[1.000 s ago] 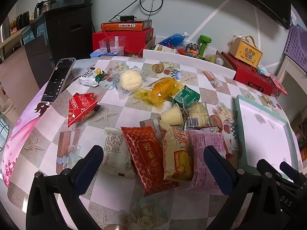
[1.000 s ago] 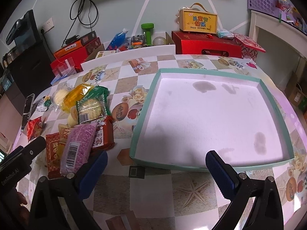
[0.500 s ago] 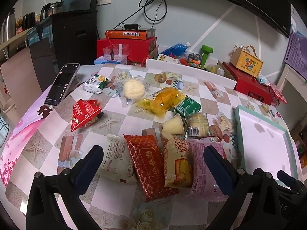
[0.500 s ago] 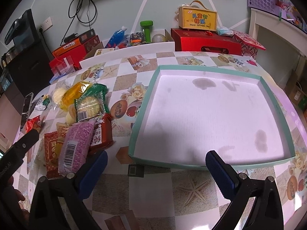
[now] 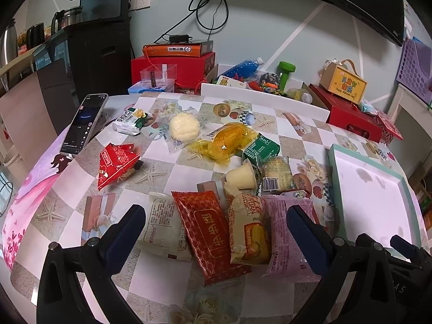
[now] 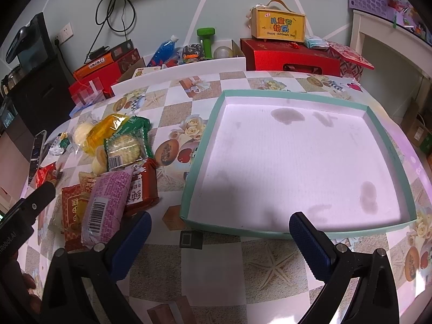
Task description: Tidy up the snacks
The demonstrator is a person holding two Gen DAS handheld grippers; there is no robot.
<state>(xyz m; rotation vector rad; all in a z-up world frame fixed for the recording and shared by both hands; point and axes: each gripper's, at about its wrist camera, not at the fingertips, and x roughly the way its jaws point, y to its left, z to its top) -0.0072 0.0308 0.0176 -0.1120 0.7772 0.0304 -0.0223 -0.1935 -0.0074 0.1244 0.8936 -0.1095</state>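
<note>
Several wrapped snacks lie in a pile on the patterned table: a red packet (image 5: 213,229), a cream roll pack (image 5: 247,229), a pink-purple pack (image 5: 286,237), a white pack (image 5: 164,229), a yellow bag (image 5: 229,140) and a red triangular pack (image 5: 116,163). My left gripper (image 5: 214,232) hovers open just above the near packs, holding nothing. A teal-rimmed tray (image 6: 297,91) with a stained white floor lies to the right. My right gripper (image 6: 218,239) is open over the tray's near edge, empty. The pink-purple pack (image 6: 104,208) shows at its left.
A phone (image 5: 83,124) leans at the table's left edge. Red boxes (image 5: 172,68), a blue bottle (image 5: 240,67), a green dumbbell (image 5: 286,71) and a yellow gift box (image 6: 278,24) crowd the back behind a white board (image 5: 264,102). A small black square (image 6: 191,239) lies before the tray.
The left gripper has drawn back and risen a little, so the snack pile sits slightly farther off. The right gripper has barely shifted. Both stay open.
</note>
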